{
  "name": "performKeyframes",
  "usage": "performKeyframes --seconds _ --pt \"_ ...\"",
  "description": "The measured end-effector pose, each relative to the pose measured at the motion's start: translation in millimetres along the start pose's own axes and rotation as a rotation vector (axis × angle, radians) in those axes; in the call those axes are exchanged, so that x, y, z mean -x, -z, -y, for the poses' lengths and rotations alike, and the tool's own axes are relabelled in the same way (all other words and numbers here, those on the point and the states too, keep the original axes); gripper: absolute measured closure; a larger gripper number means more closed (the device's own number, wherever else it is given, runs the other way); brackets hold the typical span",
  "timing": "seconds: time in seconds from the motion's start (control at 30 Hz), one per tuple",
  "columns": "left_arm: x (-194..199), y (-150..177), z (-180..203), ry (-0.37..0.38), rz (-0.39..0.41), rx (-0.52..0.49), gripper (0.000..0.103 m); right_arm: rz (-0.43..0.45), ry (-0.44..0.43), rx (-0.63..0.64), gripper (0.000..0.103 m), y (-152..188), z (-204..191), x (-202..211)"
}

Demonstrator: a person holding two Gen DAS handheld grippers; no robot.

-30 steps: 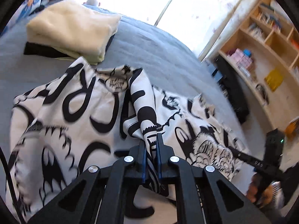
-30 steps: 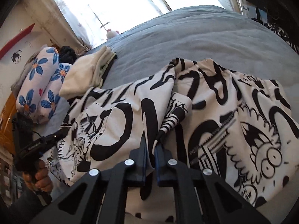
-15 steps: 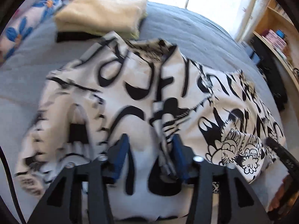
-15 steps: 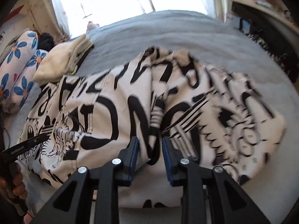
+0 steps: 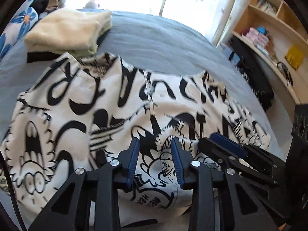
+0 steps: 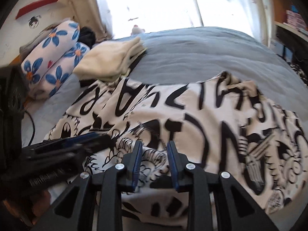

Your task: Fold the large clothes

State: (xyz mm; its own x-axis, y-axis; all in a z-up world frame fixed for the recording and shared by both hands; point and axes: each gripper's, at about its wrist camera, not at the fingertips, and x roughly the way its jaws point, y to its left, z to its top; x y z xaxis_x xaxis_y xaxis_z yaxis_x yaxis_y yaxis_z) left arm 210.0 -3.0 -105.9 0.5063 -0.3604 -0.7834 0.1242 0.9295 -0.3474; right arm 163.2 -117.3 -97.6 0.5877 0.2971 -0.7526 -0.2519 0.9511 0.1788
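A large white garment with black cartoon print point(image 5: 77, 105) point(image 6: 211, 115) lies spread in a flat fold on the grey bed point(image 5: 163, 44) point(image 6: 202, 57). My left gripper point(image 5: 154, 142) hovers over its near edge; the jaws are closing, with only printed cloth beneath them and nothing pinched. Just to its right, the right gripper point(image 5: 225, 144) lies low over the cloth. In the right wrist view my right gripper point(image 6: 154, 146) stands open above the garment's near part, gripping no fabric. The left gripper point(image 6: 86, 140) shows blurred beside it on the left.
A folded cream stack on a black item point(image 5: 67, 32) point(image 6: 111, 61) touches the garment's far left corner. Blue-flowered pillows point(image 6: 53, 57) lie beyond it. A wooden shelf unit point(image 5: 269, 28) and a black speaker point(image 5: 300, 134) stand right of the bed.
Both grippers have let go of the raised ridge of cloth they pinched. The garment has dropped flat. Both hands have drawn back to its near edge and now sit side by side.
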Motion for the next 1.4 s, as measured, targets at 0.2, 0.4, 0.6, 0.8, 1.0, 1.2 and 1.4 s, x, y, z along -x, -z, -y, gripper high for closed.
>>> performKeyframes --seconds 0.2,0.4,0.6,0.8,1.0,1.2,1.4 --pt "-29 21 -14 -0.121 -0.068 -0.041 0.076 -0.058 0.038 -0.037 0.077 14 30 -17" --pt "-23 22 -23 -0.108 -0.07 -0.001 0.076 -0.021 0.072 -0.028 0.075 16 27 -4" --pt "-25 21 -25 -0.128 -0.074 -0.008 0.076 -0.004 0.009 -0.069 0.075 21 37 11" --pt "-27 20 -22 -0.136 -0.079 -0.003 0.076 -0.009 -0.005 -0.114 0.075 26 42 11" --pt "-26 18 -23 -0.132 -0.089 0.018 0.076 -0.041 0.021 -0.128 0.074 24 41 6" --pt "-13 20 -19 -0.141 -0.101 0.03 0.076 -0.062 0.006 -0.161 0.072 22 37 18" --pt "17 26 -14 -0.143 -0.094 0.023 0.073 -0.038 -0.006 -0.145 0.072 25 21 45"
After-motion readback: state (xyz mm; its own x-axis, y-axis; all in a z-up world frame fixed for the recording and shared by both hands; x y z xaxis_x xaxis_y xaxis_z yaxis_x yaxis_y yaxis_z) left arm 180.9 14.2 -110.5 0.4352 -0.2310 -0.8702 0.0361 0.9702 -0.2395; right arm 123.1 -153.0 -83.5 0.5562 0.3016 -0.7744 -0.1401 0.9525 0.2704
